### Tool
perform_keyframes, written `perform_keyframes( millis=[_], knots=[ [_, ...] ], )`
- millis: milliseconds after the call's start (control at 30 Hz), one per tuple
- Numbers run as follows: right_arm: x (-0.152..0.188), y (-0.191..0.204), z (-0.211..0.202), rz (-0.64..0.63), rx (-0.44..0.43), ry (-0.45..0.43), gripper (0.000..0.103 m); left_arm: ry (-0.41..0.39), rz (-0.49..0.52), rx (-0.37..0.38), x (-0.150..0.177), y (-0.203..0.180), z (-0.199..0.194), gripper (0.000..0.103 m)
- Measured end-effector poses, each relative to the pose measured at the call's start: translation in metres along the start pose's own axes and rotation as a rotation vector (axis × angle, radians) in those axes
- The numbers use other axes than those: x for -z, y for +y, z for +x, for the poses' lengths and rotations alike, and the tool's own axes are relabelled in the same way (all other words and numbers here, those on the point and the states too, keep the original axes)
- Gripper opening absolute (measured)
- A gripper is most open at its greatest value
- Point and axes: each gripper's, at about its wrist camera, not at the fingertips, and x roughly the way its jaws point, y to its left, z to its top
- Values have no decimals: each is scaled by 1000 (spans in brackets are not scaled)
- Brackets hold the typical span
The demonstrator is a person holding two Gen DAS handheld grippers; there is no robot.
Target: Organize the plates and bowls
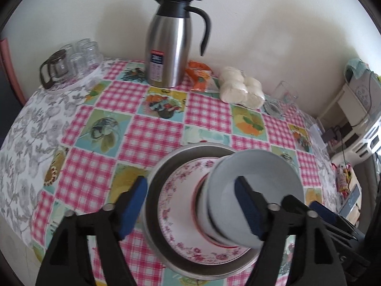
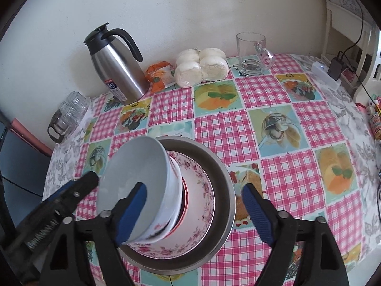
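I have the dishes gathered into one stack near the front edge of the table [image 2: 297, 124]: a metal pan [image 2: 221, 174] at the bottom, a floral plate [image 2: 204, 190] inside it, and on that a pair of nested bowls [image 2: 142, 186], the upper one grey-white inside, with a red rim showing at their foot. I judge the stacking itself done; I see no other plate or bowl loose on the cloth, so what is left is at most backing away or moving the stack.

Both tongs stand apart and grip nothing. The left gripper [image 1: 195, 209] straddles the stack's left side, one pad over the bowl's mouth. The right gripper [image 2: 195, 212] straddles its right side likewise.

At the back edge stands a steel thermos jug [image 2: 119, 71]. Its label carries print, but I cannot read it. Lettering on the left gripper's body is too blurred.
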Motion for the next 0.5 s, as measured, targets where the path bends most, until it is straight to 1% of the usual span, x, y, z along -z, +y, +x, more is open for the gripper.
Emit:
perform_keyframes(
  millis=[33,67,200,300,400,500],
  knots=[
    [2,0,-1,-1,-3,-3,96,-1,-3,-10,2,2,0,79],
    [4,0,-2,-4,-4,-8,103,0,-6,-20,4,5,-1,79],
    [15,2,-8,-28,-13,-29,103,-5,-32,-31,17,16,-5,88],
    [26,2,-13,-38,-23,-43,103,-20,-35,-43,29,21,-11,90],
    [38,3,-19,-51,-29,-57,103,-22,-35,-45,42,26,-16,98],
    [49,3,-24,-66,-22,-64,103,-18,-41,-39,53,31,-19,98]
  ],
)
